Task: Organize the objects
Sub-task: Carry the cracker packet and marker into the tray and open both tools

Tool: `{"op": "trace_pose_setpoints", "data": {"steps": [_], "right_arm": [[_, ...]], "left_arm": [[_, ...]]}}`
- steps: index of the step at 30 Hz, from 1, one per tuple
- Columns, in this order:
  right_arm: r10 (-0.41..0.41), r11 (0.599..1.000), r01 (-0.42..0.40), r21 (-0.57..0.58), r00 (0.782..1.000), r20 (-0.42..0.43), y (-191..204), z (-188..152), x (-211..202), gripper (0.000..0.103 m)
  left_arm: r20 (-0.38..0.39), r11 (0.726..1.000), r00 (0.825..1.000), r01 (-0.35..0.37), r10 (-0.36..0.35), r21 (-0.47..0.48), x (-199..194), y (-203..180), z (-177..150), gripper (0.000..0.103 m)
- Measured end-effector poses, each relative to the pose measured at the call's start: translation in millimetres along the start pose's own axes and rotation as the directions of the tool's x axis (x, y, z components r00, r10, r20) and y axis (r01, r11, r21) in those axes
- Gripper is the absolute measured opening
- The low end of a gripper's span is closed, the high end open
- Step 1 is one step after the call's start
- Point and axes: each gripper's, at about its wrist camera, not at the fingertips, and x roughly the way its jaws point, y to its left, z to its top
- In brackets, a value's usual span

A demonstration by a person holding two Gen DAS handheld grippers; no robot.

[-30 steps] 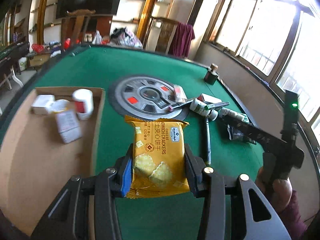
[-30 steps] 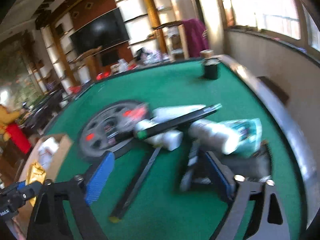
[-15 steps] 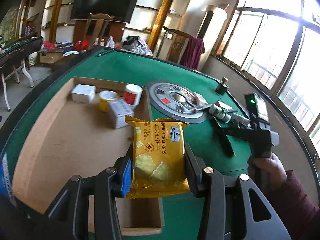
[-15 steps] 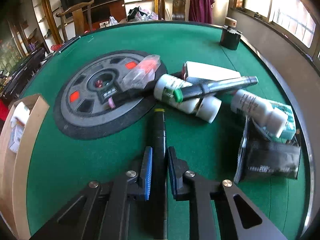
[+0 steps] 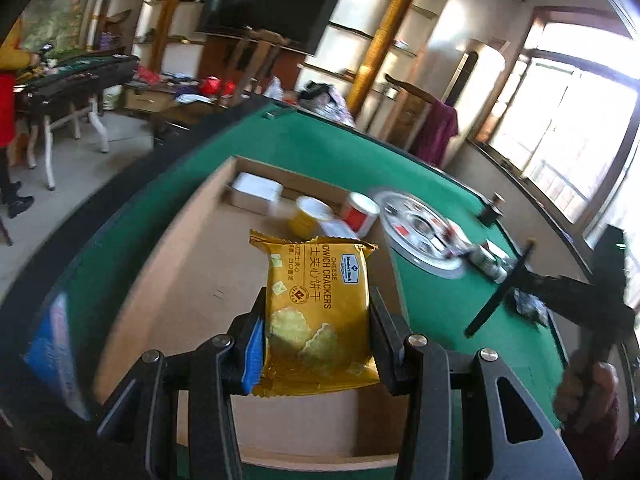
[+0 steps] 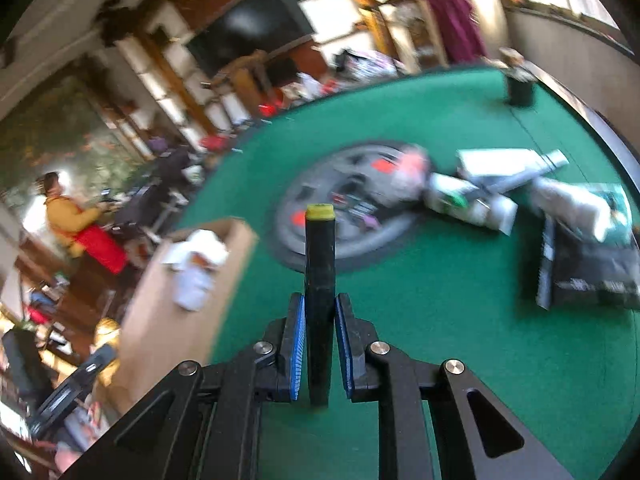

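Left wrist view: my left gripper point(image 5: 316, 344) is clamped on the yellow cracker packet point(image 5: 316, 312), which hangs over the cardboard box point(image 5: 168, 264). Letting go from up here could send it onto the white carton point(image 5: 256, 192), the yellow cup point(image 5: 310, 218) or the red-labelled can point(image 5: 360, 216) at the box's far wall (light packet, so I judge it may flutter). Right of the box, my right gripper point(image 6: 320, 344) pinches the black marker point(image 6: 319, 280) near its rear end, raised off the green felt point(image 6: 440, 360). That long overhang could pivot in the pads, or clip the box wall as I swing across.
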Motion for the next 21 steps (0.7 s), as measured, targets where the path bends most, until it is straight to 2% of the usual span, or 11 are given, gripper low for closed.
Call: {"op": "trace_pose_setpoints", "data": {"steps": [5, 9, 11, 14, 19, 21], "right_arm": [[0.090, 0.992, -0.088, -0.088, 0.996, 0.015, 50, 9, 0, 0.017], [0.160, 0.977, -0.162, -0.141, 0.987, -0.024, 85, 19, 11, 0.017], [0.211, 0.965, -0.219, -0.142, 0.975, -0.068, 100, 21, 20, 0.017], [0.286, 0.943, -0.309, -0.125, 0.943, -0.171, 122, 19, 48, 0.017], [0.267, 0.939, -0.318, -0.131, 0.914, -0.307, 155, 7, 120, 0.017], [0.249, 0.944, -0.305, -0.129, 0.910, -0.331, 162, 6, 144, 0.018]], "left_arm": [[0.005, 0.998, 0.998, -0.060, 0.060, 0.005, -1, 18, 15, 0.044], [-0.010, 0.993, 0.994, -0.113, 0.113, 0.042, 15, 25, 31, 0.044], [-0.028, 0.990, 0.991, -0.130, 0.132, 0.058, 27, 28, 39, 0.044], [-0.076, 0.985, 0.985, -0.152, 0.158, 0.080, 53, 31, 49, 0.044], [-0.181, 0.983, 0.967, -0.169, 0.180, 0.076, 91, 40, 60, 0.043], [-0.215, 0.978, 0.955, -0.186, 0.203, 0.096, 103, 42, 66, 0.043]]}}
